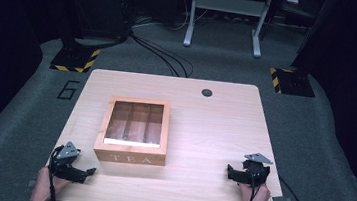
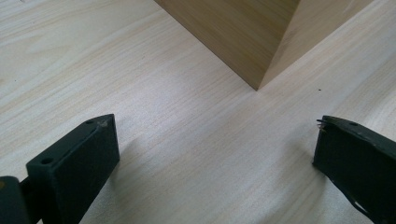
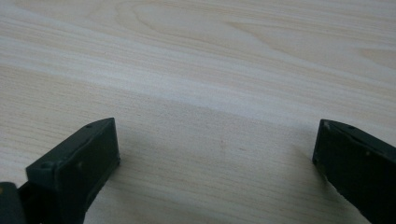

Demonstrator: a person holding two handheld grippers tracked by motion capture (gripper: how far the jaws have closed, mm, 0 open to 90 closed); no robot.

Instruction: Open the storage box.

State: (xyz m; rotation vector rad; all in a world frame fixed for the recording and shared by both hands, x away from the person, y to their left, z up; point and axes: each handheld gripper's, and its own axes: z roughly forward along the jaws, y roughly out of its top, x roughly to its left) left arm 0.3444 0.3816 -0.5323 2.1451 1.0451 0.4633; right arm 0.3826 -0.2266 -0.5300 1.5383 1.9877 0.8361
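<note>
A wooden tea box (image 1: 133,132) with a glass lid and "TEA" on its front stands left of the table's middle. My left gripper (image 1: 89,172) rests on the table near the front left, pointing toward the box's front left corner (image 2: 256,87), a short way from it. Its jaws stand wide open with bare wood between them. My right gripper (image 1: 229,172) lies at the front right of the table, jaws spread wide over bare tabletop (image 3: 215,116), nothing between them. A hand holds each gripper from the near edge.
The light wooden table (image 1: 213,129) has a round cable hole (image 1: 207,92) near its far edge. Beyond it lie grey carpet, black cables, stand bases with yellow-black tape (image 1: 75,59) and a grey frame (image 1: 225,15).
</note>
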